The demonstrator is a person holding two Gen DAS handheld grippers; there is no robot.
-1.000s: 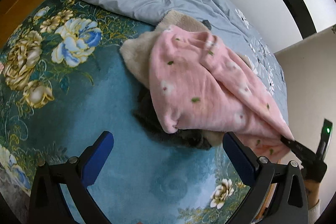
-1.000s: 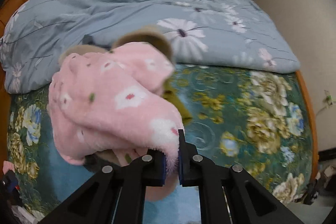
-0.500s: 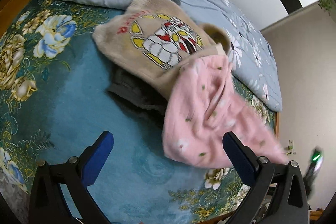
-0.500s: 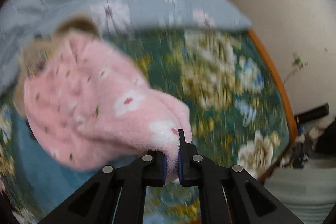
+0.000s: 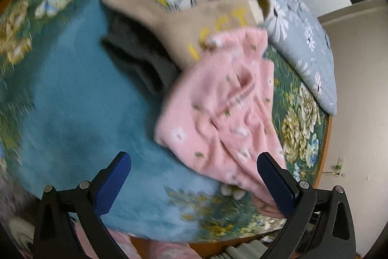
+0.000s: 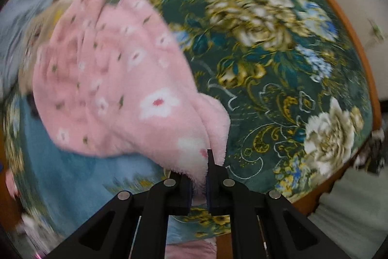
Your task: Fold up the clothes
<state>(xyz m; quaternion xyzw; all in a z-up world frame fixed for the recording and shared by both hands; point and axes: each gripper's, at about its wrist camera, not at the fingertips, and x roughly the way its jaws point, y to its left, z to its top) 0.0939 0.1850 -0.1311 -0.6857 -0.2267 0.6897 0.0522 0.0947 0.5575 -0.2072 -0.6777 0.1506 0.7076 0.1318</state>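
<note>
The pink garment is fluffy fleece, printed with white flowers with red centres and small dark green flecks. It lies spread and rumpled across the teal floral bedspread, its far end overlapping a beige sweater with a red, yellow and white graphic and yellow lettering. A dark grey garment lies under the sweater. The right gripper is clamped on 1 bunched corner of the pink fleece, its jaws nearly together with fabric between them. The left gripper is spread wide and holds nothing, hovering over the bedspread near the fleece's edge. A grey-blue floral duvet lies beyond. Both views are blurred.
</note>
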